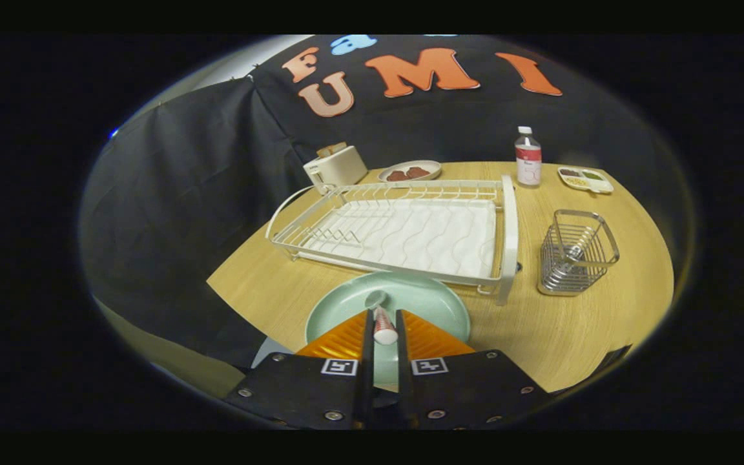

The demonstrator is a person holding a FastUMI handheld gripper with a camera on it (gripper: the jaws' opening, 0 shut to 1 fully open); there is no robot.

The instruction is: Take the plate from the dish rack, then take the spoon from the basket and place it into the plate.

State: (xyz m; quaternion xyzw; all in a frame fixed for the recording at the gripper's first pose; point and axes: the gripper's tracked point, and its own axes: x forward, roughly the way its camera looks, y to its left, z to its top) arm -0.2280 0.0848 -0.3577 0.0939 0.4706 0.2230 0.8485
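Spoon (380, 316) over plate (440, 303), before dish rack (404, 229); basket (575, 252) right of rack.

1. A round wooden table (578, 323) carries everything.
2. A white dish rack (404, 232) sits mid-table, and a pale green plate (423, 300) lies just in front of it.
3. A wire basket (575, 252) stands beside the rack.
4. Along the far edge stand a toaster (335, 168), a plate of food (409, 170), a bottle (527, 157) and a small divided tray (584, 179).
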